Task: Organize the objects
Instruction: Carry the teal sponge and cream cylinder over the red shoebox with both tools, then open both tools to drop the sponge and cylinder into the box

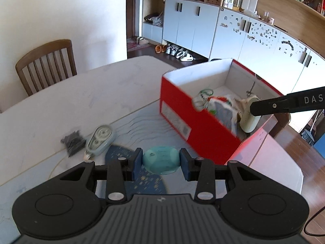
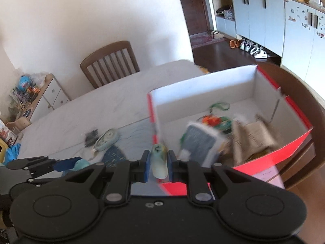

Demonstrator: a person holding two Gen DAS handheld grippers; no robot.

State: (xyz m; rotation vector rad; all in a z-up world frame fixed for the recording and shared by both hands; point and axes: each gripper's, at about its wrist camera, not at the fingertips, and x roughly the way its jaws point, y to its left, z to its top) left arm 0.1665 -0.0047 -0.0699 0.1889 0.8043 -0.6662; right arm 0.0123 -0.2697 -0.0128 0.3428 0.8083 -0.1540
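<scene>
**Both tongs loaded, box about half filled**

The left tongs (image 1: 160, 160) are closed partway on a teal oval thing (image 1: 160, 160), carried above the table (image 1: 61, 105) short of the red box (image 1: 182, 122). The right tongs (image 2: 158, 165) are nearly shut on a pale flat item (image 2: 159, 163), held just at the box's near corner.

A few bits are already seen inside the box: a packet (image 2: 200, 142), some paper (image 2: 254, 138), a green cord (image 2: 219, 105). A correction tape (image 1: 100, 140) and a small dark bundle (image 1: 73, 142) are left side by side on the table. So probably two drops are pending, then those two leftovers. Roughly past halfway, it's reckoned.
</scene>
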